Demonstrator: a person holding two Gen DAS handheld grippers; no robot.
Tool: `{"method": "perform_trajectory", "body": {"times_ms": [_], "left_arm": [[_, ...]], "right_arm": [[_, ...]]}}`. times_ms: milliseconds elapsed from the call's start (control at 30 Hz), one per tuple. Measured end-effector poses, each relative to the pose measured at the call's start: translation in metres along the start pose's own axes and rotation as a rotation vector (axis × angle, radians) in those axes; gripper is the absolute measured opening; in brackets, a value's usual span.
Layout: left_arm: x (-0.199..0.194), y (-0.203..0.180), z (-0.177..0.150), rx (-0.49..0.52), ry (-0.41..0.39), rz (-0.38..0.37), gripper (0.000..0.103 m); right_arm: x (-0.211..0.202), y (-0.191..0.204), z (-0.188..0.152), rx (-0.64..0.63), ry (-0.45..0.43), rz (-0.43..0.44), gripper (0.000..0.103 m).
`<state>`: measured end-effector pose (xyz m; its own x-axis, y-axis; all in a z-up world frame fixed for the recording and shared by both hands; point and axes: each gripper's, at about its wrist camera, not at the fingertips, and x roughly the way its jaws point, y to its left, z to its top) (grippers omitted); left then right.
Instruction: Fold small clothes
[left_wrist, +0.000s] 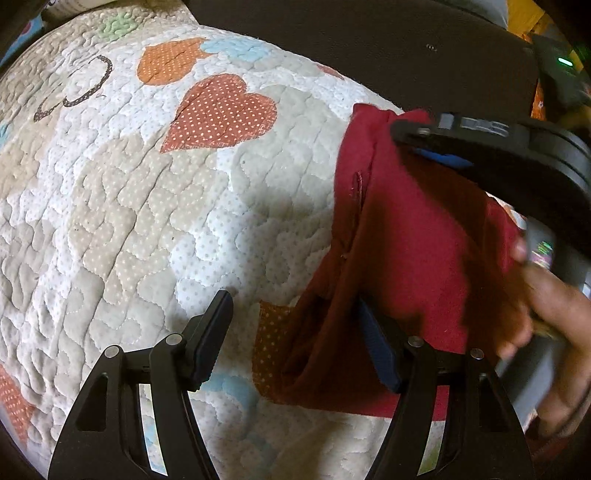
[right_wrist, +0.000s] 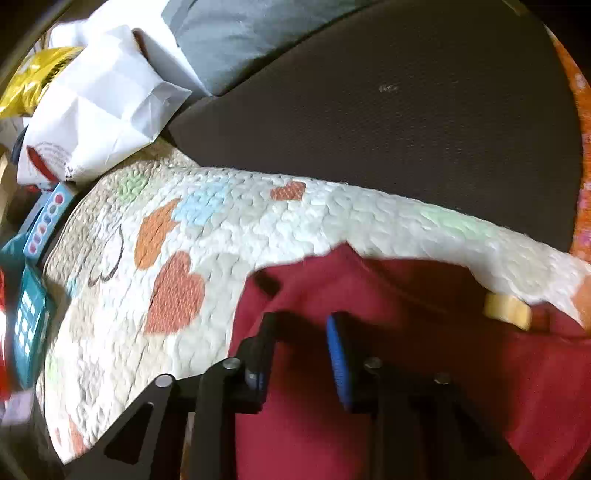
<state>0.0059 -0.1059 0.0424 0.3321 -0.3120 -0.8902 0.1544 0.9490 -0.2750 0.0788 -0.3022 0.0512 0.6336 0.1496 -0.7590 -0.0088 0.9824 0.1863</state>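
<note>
Left tool: released, fingers spread wide; its right finger lies against the edge of the red garment, the left finger over bare quilt.
Right tool: fingers parted with a gap between the blue pads, hovering over the red cloth; whether any fabric is caught I cannot tell, the view is blurred.
Right tool from the left view: its black body crosses above the garment's top, with the person's hand just beside it.
Garment: bunched in folds at the right side of the quilt, a yellow tag at its far edge.
Quilt: white, stitched, with orange and red hearts.
Beyond: dark mat past the quilt's edge.
Clutter at left: white paper bag, yellow packet, teal boxes, all well apart from the garment.
</note>
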Motion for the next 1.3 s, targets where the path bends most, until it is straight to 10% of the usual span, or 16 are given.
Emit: {"method": "perform_trajectory", "body": {"times_ms": [533,700,1300], "left_arm": [[0.000,-0.012,0.019,0.037,-0.044,0.032,0.070],[-0.001,-0.009,0.015,0.033,-0.043,0.026,0.070],[-0.004,0.009,0.029,-0.043,-0.052,-0.091,0.070]], "right_arm": [[-0.020,-0.009,-0.012,0.085,0.024,0.107,0.023],[-0.019,-0.002,-0.014,0.078,0.046,0.104,0.049],[-0.021,-0.020,-0.019,0.158,0.059,0.106,0.049]]}}
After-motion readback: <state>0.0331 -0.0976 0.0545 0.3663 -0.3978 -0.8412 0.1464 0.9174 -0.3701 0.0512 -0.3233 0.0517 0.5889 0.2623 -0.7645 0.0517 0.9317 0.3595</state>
